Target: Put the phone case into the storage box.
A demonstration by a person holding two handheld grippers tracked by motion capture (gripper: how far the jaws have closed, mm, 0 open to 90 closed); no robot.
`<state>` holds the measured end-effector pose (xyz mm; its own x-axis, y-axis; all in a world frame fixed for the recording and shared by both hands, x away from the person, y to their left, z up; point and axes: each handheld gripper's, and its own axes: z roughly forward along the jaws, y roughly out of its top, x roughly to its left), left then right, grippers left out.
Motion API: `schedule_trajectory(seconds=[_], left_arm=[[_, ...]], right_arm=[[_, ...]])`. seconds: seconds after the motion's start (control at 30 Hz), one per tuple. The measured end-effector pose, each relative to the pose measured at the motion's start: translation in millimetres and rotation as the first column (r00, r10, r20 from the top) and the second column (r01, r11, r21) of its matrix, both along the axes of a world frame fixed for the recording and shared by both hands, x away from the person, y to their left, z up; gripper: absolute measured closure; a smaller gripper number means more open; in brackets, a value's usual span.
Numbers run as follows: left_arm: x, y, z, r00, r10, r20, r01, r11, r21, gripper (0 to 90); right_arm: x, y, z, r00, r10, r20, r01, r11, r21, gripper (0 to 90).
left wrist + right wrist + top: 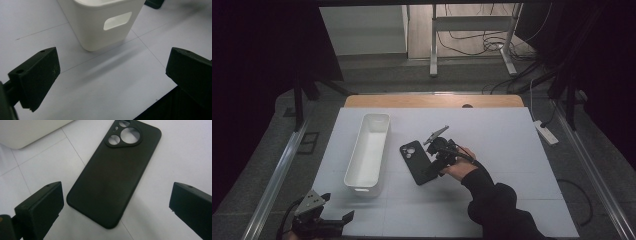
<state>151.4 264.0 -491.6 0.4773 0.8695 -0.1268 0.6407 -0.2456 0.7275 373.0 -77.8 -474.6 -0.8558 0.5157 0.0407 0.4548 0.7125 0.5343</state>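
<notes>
Phone case (416, 162) lies just beside the white bin (368, 150), unobstructed.

So the black phone case (417, 163) is lying flat on the white table (502, 150), back side up, roughly mid-table and a bit toward the near edge. Matte finish, rounded corners, camera cutout cluster with round holes at the far end. It sits slightly skewed, its near end swung toward the right edge. Looks intact, no phone visible through the holes as far as I can tell
</notes>
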Motion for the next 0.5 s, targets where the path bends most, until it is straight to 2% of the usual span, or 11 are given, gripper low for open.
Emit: schedule_trajectory(seconds=[0.33, 0.43, 0.5], left_arm=[[0.1, 0.3, 0.0, 1.0, -0.003, -0.001, 0.003, 1.0, -0.003, 0.0], [0.1, 0.2, -0.1, 1.0, -0.004, -0.001, 0.004, 1.0, -0.003, 0.0], [0.0, 0.3, 0.0, 1.0, -0.005, 0.0, 0.005, 1.0, -0.004, 0.0]], right_arm=[[7.4, 14.2, -1.8, 1.0, -0.003, -0.009, 0.003, 1.0, 0.002, 1.1], [8.9, 18.4, -1.6, 0.9998, -0.016, -0.01, 0.016, 1.0, -0.018, 8.2], [9.0, 20.1, -1.6, 0.9999, -0.014, -0.005, 0.013, 1.0, -0.022, 18.1]])
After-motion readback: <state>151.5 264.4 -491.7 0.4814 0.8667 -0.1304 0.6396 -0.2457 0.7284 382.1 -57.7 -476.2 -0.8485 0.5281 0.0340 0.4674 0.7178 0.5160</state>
